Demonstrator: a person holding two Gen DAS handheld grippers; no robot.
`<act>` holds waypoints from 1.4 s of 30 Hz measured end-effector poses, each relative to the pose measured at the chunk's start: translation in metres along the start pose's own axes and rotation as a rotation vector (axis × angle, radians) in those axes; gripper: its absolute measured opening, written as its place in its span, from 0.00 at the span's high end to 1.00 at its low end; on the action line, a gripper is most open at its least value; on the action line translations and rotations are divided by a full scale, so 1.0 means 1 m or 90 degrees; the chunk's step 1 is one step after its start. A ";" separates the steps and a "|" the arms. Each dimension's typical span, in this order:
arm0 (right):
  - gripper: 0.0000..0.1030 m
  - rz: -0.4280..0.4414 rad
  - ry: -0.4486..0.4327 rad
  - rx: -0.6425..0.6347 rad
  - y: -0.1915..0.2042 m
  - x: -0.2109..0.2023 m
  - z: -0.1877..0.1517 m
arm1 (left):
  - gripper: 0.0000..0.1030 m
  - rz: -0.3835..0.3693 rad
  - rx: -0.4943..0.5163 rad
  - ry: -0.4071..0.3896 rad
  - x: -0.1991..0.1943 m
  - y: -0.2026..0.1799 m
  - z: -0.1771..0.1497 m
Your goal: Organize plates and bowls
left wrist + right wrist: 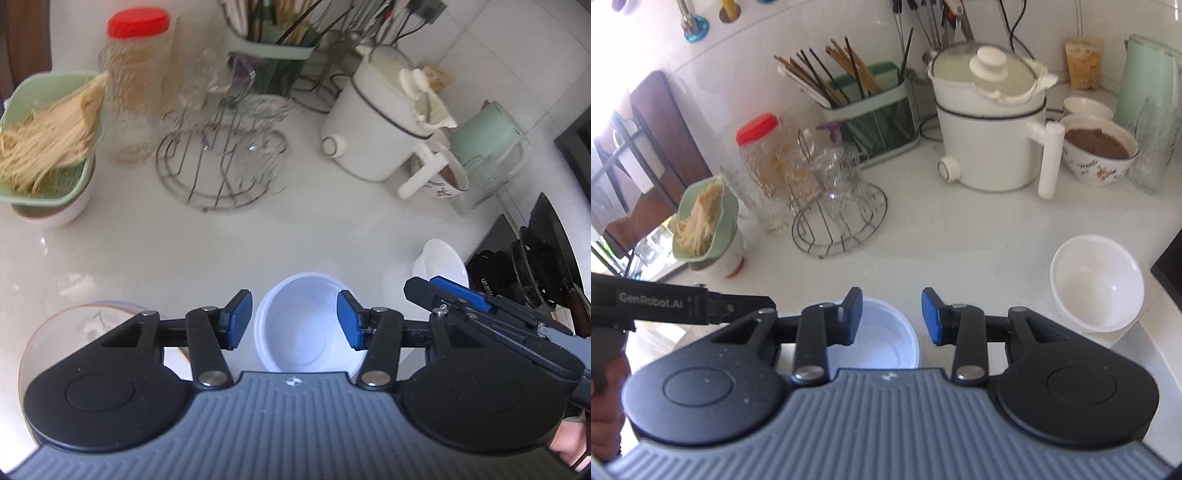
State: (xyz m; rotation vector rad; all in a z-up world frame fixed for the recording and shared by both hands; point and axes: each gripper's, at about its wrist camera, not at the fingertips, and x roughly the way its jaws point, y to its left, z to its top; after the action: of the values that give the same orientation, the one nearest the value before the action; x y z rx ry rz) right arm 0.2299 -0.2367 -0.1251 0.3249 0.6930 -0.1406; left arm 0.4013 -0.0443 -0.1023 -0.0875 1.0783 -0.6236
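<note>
A pale bluish-white bowl (301, 325) stands on the white counter right below my left gripper (293, 319), which is open with its blue pads either side of the bowl. The same bowl (886, 339) lies under my right gripper (891, 315), which is also open and empty. A second white bowl (1097, 282) sits to the right near the counter edge; it also shows in the left wrist view (441, 264) behind my right gripper's body (491, 314). A clear glass plate (79, 325) lies at the lower left.
At the back stand a wire rack with glasses (838, 206), a red-lidded jar (761, 162), a green strainer of noodles on a bowl (701, 221), a chopstick holder (864, 107), a white electric pot (990, 129), a bowl of brown food (1097, 147) and a green kettle (1145, 81). A black stove (535, 266) borders the right.
</note>
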 end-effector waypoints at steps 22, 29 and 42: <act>0.62 -0.031 -0.066 0.011 -0.035 -0.042 0.005 | 0.45 -0.027 0.050 -0.051 -0.015 -0.058 -0.001; 0.62 -0.058 -0.073 0.019 -0.059 -0.048 0.004 | 0.45 -0.038 0.063 -0.041 0.004 -0.082 -0.001; 0.62 -0.128 -0.033 0.068 -0.123 -0.035 -0.019 | 0.31 -0.023 0.080 0.031 0.085 -0.110 -0.011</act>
State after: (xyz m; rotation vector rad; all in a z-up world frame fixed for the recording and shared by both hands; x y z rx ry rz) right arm 0.1629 -0.3453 -0.1459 0.3515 0.6680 -0.3772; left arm 0.3717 -0.1764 -0.1359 0.0163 1.0835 -0.7276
